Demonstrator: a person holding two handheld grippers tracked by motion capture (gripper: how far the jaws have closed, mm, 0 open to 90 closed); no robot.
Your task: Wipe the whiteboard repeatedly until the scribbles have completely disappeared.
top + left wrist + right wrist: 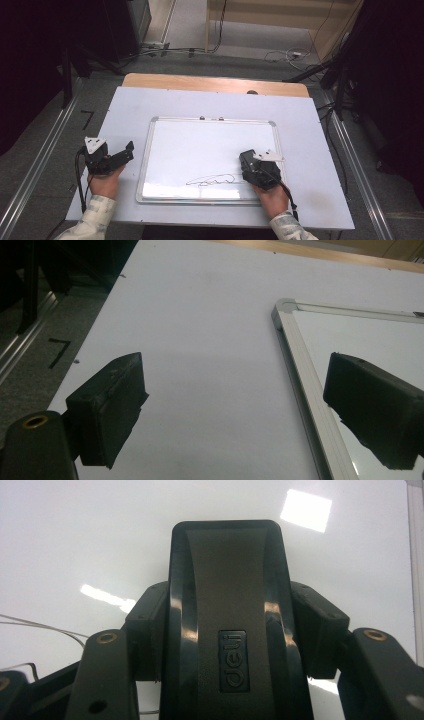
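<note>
Right tongs (248,161) clamp the black eraser (227,620), its long axis toward 12; the scribble (215,180) lies at 8. Left tongs (125,151) gape wide.

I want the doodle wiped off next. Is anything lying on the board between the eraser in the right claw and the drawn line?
Nothing visible: the black eraser in the right claw sits beside the thin scribble, with bare white whiteboard between.

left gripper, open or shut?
Open. The left gripper has its jaws wide apart with bare table between them, one jaw over the whiteboard frame; nothing is held.
</note>
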